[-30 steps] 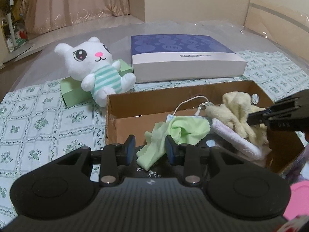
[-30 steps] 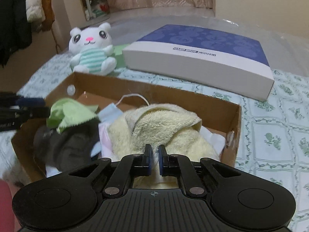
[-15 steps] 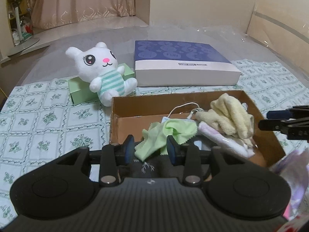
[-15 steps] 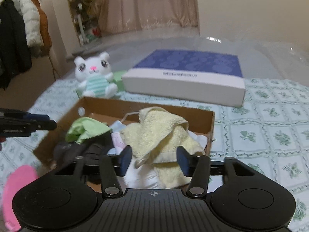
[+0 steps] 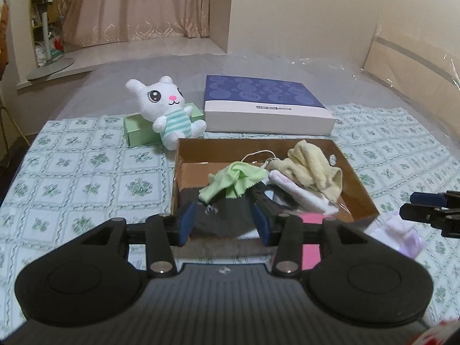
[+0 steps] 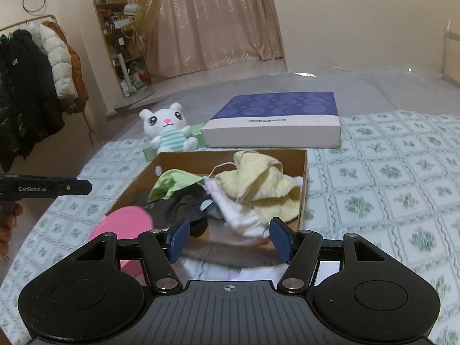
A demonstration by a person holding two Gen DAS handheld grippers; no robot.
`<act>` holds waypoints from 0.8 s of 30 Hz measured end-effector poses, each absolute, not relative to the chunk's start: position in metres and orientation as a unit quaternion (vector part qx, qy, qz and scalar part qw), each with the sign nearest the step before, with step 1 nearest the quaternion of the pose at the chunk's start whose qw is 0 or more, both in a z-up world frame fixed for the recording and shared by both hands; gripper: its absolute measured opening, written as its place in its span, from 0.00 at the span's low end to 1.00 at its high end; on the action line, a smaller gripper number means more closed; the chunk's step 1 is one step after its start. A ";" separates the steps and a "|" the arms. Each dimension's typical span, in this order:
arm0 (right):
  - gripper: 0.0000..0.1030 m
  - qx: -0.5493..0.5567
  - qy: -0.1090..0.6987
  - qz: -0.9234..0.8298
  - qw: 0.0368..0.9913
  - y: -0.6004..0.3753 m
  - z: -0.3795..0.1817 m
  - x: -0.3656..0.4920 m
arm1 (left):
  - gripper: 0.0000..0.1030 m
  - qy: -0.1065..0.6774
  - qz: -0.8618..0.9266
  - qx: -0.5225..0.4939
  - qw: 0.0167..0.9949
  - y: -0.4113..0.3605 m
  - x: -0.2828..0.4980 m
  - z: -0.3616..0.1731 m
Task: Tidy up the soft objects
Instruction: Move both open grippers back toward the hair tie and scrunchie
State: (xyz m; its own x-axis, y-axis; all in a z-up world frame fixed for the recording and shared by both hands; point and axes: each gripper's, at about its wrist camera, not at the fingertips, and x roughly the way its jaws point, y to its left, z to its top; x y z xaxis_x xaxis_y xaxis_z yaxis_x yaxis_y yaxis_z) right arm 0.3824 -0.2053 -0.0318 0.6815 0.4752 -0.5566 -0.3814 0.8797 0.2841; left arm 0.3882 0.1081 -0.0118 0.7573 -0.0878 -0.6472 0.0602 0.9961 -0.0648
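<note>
- Now my left gripper (image 5: pixel 224 224) hangs at lower centre of its view, jaws opening, nothing between the pads; my right gripper (image 6: pixel 228 240) likewise, jaws spreading, empty
- the cardboard box (image 5: pixel 356 184) sits mid-frame on the checked bedcover (image 5: pixel 72 172), its long axis running left to right in the left view; I judge it serves as the collecting bin
- inside it: a green cloth (image 5: pixel 234 179) draped over a dark garment (image 5: pixel 230 215), a yellow towel (image 6: pixel 258 187) heaped toward the right wall; all crumpled, no clear axis
- the plush bunny (image 5: pixel 168 109) leans upright on a green box (image 5: pixel 135 129) at upper left, facing me, outside the bin; probably the next item to pick up
- a pink item (image 6: pixel 126 224) lies just beside the box's near edge.
</note>
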 end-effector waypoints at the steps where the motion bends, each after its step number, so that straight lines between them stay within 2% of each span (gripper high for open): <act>1: 0.60 0.075 0.322 0.233 0.915 -0.205 -0.030 0.374 | 0.41 0.345 -0.038 -0.020 0.938 0.108 0.381 -0.010; 13: 0.61 0.089 0.336 0.253 0.903 -0.192 -0.032 0.309 | 0.43 0.356 -0.005 -0.039 0.934 0.099 0.304 -0.021; 24: 0.61 0.068 0.375 0.250 0.890 -0.169 -0.063 0.278 | 0.43 0.378 0.014 -0.053 0.924 0.090 0.266 -0.051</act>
State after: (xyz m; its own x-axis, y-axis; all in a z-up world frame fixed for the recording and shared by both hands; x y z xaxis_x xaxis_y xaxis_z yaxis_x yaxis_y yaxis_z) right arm 0.2783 -0.1685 -0.0635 0.5945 0.4961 -0.6328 -0.3940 0.8657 0.3086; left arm 0.2656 0.0900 -0.0506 0.7140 -0.0135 -0.7000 -0.0666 0.9940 -0.0871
